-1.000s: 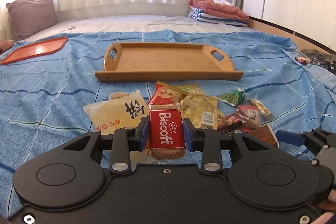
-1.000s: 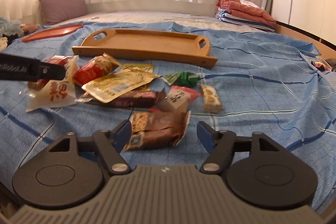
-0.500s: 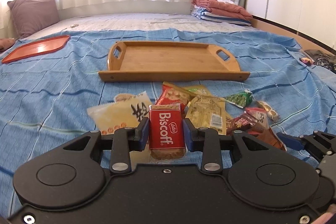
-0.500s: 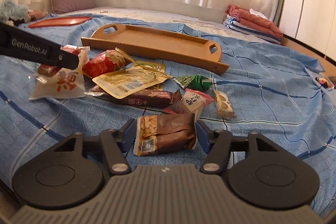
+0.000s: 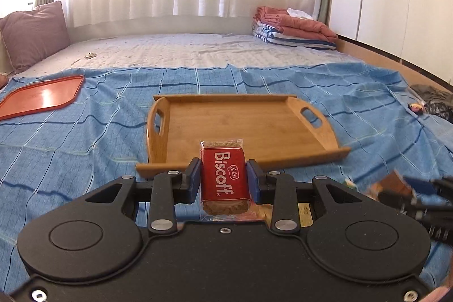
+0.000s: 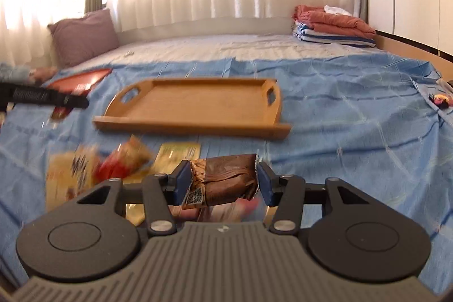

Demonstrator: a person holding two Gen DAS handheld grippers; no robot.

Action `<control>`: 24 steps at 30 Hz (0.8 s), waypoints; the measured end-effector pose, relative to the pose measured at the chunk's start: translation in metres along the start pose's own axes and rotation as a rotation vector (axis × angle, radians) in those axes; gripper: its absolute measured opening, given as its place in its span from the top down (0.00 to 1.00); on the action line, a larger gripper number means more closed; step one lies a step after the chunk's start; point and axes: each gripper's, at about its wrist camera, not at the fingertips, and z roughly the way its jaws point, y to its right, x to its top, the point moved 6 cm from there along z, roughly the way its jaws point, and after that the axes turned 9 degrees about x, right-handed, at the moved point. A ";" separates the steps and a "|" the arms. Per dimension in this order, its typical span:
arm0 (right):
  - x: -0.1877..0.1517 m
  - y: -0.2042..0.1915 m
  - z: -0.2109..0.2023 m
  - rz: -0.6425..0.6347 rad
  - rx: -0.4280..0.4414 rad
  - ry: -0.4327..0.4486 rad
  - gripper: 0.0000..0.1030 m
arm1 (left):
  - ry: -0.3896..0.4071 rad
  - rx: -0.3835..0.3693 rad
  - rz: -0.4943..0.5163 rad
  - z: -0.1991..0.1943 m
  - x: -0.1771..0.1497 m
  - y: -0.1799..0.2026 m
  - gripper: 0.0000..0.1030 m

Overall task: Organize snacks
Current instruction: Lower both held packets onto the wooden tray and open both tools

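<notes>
My left gripper point(image 5: 223, 178) is shut on a red Biscoff packet point(image 5: 223, 177), held upright above the blue sheet just short of the wooden tray point(image 5: 240, 118). My right gripper point(image 6: 222, 183) is shut on a brown snack packet point(image 6: 226, 180) that lies crosswise between its blue pads, lifted off the bed. The wooden tray point(image 6: 195, 101) lies ahead of it with nothing inside. Loose snack packets point(image 6: 119, 163) lie blurred below and left of the right gripper. The left gripper's finger point(image 6: 45, 98) shows at the left edge of the right wrist view.
An orange tray point(image 5: 42, 96) lies on the sheet at the left. A purple pillow point(image 5: 34, 33) and folded blankets point(image 5: 294, 27) sit at the back. Dark items point(image 5: 433, 104) lie at the right bed edge.
The right gripper closed on the brown packet and lifted it off the bed. The left gripper rose and moved forward with the Biscoff packet, so the tray is nearer.
</notes>
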 end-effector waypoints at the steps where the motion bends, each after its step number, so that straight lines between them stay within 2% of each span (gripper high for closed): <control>1: 0.015 0.008 0.008 0.016 0.001 0.005 0.48 | -0.007 -0.001 0.000 0.008 0.007 0.000 0.69; 5: 0.058 0.026 0.050 0.038 0.036 -0.039 0.48 | -0.066 -0.037 -0.052 0.045 0.032 0.004 0.69; 9: 0.078 0.037 0.105 0.074 0.073 -0.116 0.48 | -0.137 -0.042 -0.096 0.097 0.045 0.012 0.69; 17: 0.076 0.042 0.183 0.082 0.024 -0.189 0.48 | -0.221 0.014 -0.080 0.182 0.036 0.021 0.69; 24: 0.068 0.045 0.210 0.079 0.002 -0.221 0.48 | -0.274 0.034 -0.075 0.214 0.016 0.025 0.68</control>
